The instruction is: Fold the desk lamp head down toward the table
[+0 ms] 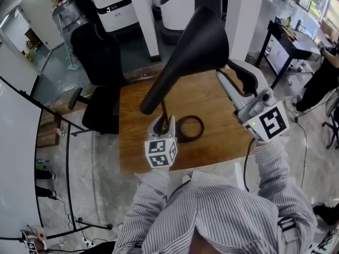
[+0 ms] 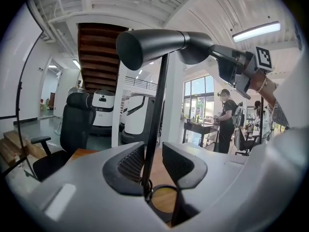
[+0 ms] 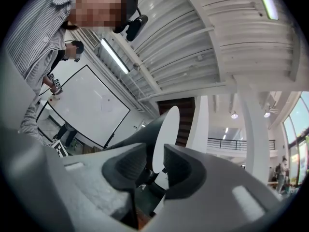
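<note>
A black desk lamp stands on the wooden table (image 1: 212, 110), its cone head (image 1: 190, 57) raised and tilted and its ring base (image 1: 189, 128) flat on the wood. My left gripper (image 1: 164, 123) is low on the thin stem (image 2: 155, 124); its jaws are apart with the stem between them, close to the left pad (image 2: 131, 162). My right gripper (image 1: 222, 77) is up at the head's wide rim. In the right gripper view (image 3: 155, 156) the jaws stand open around the rim's edge, and the white inside (image 3: 164, 132) shows in the gap.
A black office chair (image 1: 98, 62) stands at the table's far left corner. White machines (image 1: 114, 7) and pillars line the back. A black desk (image 1: 288, 41) and a person (image 1: 323, 78) are at the right. A whiteboard (image 1: 16, 157) stands on the left.
</note>
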A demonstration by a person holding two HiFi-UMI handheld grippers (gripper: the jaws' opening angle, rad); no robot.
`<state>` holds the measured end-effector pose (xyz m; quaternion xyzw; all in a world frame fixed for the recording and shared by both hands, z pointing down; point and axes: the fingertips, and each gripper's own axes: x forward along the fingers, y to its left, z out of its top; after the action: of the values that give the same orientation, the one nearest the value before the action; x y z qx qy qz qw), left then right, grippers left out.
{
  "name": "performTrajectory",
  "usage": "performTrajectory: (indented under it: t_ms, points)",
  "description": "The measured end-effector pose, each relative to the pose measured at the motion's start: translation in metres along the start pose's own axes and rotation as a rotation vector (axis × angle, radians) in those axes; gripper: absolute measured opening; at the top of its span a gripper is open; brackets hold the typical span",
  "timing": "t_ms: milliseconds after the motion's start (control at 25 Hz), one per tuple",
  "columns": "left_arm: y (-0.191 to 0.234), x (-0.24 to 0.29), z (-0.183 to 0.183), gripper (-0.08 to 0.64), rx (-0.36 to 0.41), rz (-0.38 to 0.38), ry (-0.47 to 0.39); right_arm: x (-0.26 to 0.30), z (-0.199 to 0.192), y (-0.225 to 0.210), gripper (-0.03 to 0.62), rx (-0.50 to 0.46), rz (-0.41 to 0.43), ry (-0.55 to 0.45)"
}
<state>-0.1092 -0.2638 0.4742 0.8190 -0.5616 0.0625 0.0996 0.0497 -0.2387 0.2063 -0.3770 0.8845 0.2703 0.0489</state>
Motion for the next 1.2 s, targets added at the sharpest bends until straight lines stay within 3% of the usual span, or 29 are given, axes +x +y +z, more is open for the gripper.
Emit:
performTrajectory:
  t_ms: [200,400,640,880,1200]
  points:
    - [0.004,0.002,-0.001,0.055,0.004,0.021,-0.001,-0.001,-0.004,0.007,0.052,0.006,0.035,0.007]
    - [0.004,0.003,-0.001,0.055,0.018,0.006,-0.005,0.0,0.0,0.005,0.044,0.032,0.037,-0.085]
    - [0.005,0.002,-0.001,0.055,0.018,-0.005,-0.006,-0.005,-0.007,0.005,0.038,0.115,0.011,-0.108]
    - [0.005,0.003,-0.002,0.055,0.014,-0.009,-0.005,-0.02,-0.035,0.006,0.035,0.264,-0.068,-0.117]
    - [0.004,0.003,-0.002,0.057,0.002,-0.009,0.002,-0.036,-0.075,0.016,0.032,0.393,-0.13,-0.052]
